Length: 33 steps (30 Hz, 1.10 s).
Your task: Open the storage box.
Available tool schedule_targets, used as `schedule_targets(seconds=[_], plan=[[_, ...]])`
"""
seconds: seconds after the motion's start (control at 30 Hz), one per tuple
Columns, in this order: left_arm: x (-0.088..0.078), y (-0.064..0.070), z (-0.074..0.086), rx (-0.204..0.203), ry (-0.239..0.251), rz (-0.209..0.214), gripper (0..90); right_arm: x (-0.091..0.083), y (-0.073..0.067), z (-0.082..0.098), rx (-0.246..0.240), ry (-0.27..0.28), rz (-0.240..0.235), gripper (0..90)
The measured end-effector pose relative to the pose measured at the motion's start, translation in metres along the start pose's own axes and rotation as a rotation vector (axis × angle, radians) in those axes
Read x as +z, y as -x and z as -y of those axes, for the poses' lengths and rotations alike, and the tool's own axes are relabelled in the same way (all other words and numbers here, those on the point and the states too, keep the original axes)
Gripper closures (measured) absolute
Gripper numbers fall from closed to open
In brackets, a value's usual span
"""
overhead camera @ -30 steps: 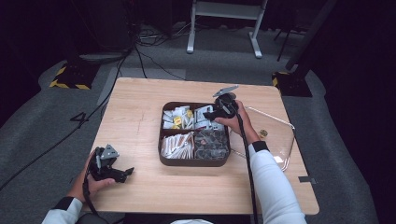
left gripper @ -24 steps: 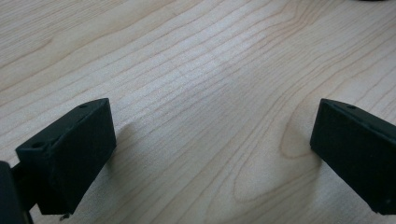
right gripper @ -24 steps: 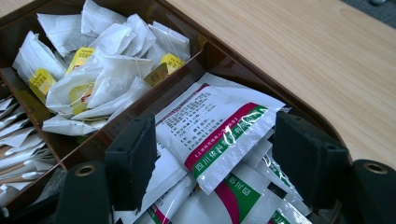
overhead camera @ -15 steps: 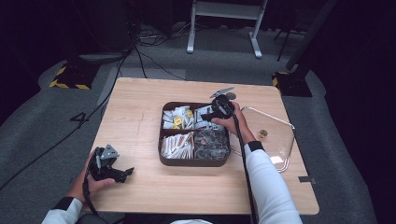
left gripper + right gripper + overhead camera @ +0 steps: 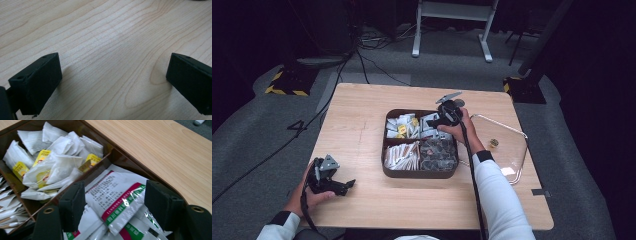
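Clear lid [image 5: 507,150] lying flat by the worktop's [image 5: 362,120] right edge, with a little gold-coloured round thing [image 5: 494,143] sitting on it. In the tray, tea bags [image 5: 401,126] fill the far-left compartment, pale sticks [image 5: 402,155] the near-left, dark bits [image 5: 438,154] the near-right. Off the far-left corner there's a black-and-yellow striped block [image 5: 287,85] on the floor.
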<state>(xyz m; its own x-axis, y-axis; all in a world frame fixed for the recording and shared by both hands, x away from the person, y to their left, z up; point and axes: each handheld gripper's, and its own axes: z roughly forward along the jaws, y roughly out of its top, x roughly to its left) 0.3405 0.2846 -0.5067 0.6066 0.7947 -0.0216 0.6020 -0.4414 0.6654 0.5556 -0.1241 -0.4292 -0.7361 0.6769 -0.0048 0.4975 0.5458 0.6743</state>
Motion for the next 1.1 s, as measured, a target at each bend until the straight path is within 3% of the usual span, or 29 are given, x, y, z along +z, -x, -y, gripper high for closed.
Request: schedule_targets(seconds=[0.07,0.17,0.33,0.47,0.53,0.63,0.83,0.97,1.07,1.1], plan=[[0.0,0.0,0.0,0.0,0.0,0.0,0.4,0.001,0.004,0.003,0.019,-0.022,0.019,32.3],[0.0,0.0,0.0,0.0,0.0,0.0,0.4,0.005,0.009,0.006,0.04,-0.022,0.0,31.1],[0.0,0.0,0.0,0.0,0.0,0.0,0.4,0.009,0.003,0.004,0.015,-0.018,-0.015,29.5],[0.0,0.0,0.0,0.0,0.0,0.0,0.4,0.007,-0.002,0.001,-0.006,0.03,-0.037,33.2],[0.0,0.0,0.0,0.0,0.0,0.0,0.4,0.009,-0.005,-0.001,-0.016,0.031,-0.079,41.7],[0.0,0.0,0.0,0.0,0.0,0.0,0.4,0.011,-0.004,-0.001,-0.003,0.014,0.011,39.5],[0.0,0.0,0.0,0.0,0.0,0.0,0.4,0.011,0.013,0.005,0.063,-0.024,0.051,33.5],[0.0,0.0,0.0,0.0,0.0,0.0,0.4,0.012,0.018,0.007,0.099,-0.021,0.041,32.3],[0.0,0.0,0.0,0.0,0.0,0.0,0.4,0.014,0.016,0.005,0.089,-0.004,-0.029,32.5],[0.0,0.0,0.0,0.0,0.0,0.0,0.4,0.014,0.016,0.005,0.089,-0.004,-0.029,32.5]])
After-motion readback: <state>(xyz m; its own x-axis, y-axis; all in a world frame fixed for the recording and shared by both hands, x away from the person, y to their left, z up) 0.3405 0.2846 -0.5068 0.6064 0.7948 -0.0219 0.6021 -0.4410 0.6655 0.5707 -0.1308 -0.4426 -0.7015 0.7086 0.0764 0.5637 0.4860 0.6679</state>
